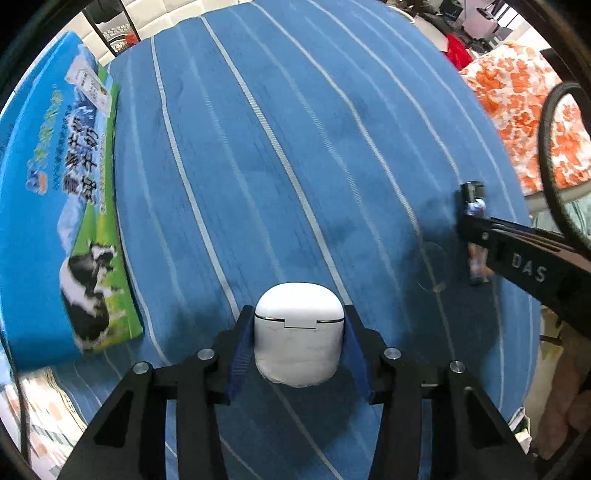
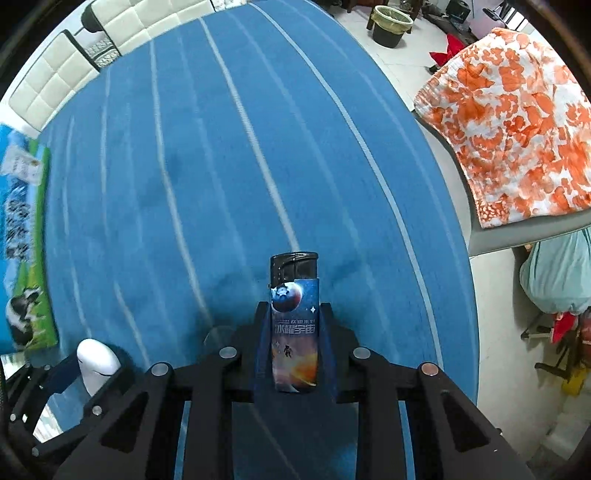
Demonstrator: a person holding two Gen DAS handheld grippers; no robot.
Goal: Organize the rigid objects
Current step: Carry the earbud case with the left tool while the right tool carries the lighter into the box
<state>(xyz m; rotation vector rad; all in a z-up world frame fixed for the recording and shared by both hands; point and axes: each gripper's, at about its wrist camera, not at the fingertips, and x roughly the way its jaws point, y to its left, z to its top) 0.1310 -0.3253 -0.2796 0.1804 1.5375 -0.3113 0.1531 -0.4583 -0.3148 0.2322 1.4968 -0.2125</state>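
Left gripper: clamped on a white earbud case, its blue-padded fingers pressed to both sides; the case's lid end points away from the camera, out over the blue striped tablecloth.

Right gripper: closed around a lighter printed with a space scene (a planet, an astronaut and an orange glow), black cap end forward and projecting past the fingertips.

Earbud case, from the right wrist: seen side-on low at the left edge of that view, held in the left gripper's dark frame above the cloth.

Lighter, from the left wrist: small and blurred at the far right, pinched in the right gripper, whose black arm carries the letters "DAS".

Milk carton box: blue and green, printed with a black-and-white cow, lying flat at the left side of the table, well apart from both held items.

Table: covered by the blue cloth with pale stripes; whether either held item touches it cannot be told.

Surroundings: an orange-and-white patterned cloth draped over a seat to the right, white padded chairs beyond the far edge, a waste bin on the floor.
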